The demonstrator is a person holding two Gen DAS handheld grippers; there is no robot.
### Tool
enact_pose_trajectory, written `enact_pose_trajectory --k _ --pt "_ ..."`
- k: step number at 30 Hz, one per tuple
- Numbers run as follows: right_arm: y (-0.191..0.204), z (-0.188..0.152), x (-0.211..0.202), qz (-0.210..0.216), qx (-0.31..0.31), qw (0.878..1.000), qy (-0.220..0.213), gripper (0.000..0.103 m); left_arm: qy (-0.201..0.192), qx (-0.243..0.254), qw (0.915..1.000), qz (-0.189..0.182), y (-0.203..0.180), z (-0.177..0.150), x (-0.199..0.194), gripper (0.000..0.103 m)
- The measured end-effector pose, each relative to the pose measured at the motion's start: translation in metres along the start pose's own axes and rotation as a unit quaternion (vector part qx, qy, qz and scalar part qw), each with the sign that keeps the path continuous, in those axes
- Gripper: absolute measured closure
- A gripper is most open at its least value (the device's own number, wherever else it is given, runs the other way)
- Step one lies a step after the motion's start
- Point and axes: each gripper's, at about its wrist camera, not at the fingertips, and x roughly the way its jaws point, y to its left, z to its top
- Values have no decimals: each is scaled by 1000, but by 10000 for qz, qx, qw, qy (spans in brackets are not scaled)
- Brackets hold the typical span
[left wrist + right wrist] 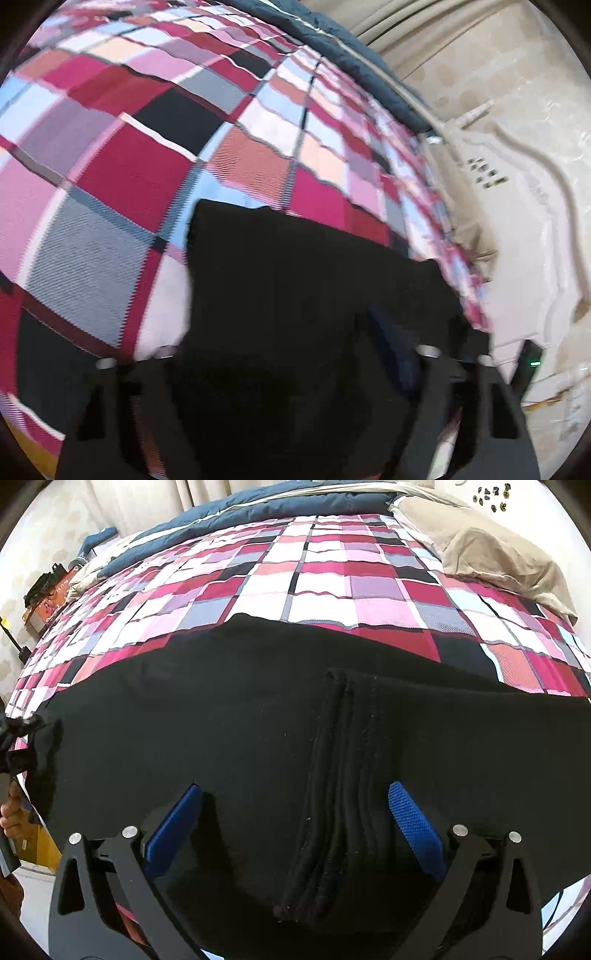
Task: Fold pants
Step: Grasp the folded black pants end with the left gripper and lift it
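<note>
Across the plaid bed (pixel 332 572) the black pants (pixel 184 709) lie with their long axis from 9 to 3 o'clock. Right gripper (pixel 295 823) is released, its blue pads (pixel 413 823) straddling the layered fold ridge (pixel 340 775) — that ridge points to 12. Left gripper (pixel 295 354) sits at the 9 o'clock end over cloth; grip unclear — too dark.

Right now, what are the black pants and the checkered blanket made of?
The black pants look like soft, matte knit, maybe fleece: lint specks cling to the ribbed folded band. The checkered blanket looks like smooth woven cotton, with fine diagonal lines visible in its squares.
</note>
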Motion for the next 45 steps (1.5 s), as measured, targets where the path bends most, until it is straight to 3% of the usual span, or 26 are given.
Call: enact_pose_trajectory --k 2,4,10,30,38,45 --pt "0 0 0 16 4 10000 -9 2 25 128 9997 188 -2 0 0 46" --pt "0 0 0 18 4 10000 -21 2 45 228 9994 254 -5 0 1 62" --pt "0 1 -1 -23 -52 10000 -23 2 76 412 9989 217 -19 0 0 77" --pt "4 -1 0 -107 -228 9996 -103 2 -276 780 9965 103 -68 4 -28 81" --pt "0 -2 -8 -52 -216 9995 -216 2 -363 1166 9923 -226 -123 5 -26 82" --pt "-28 -1 -31 -344 59 9983 -459 2 -285 1567 9864 -395 -177 -1 -11 84"
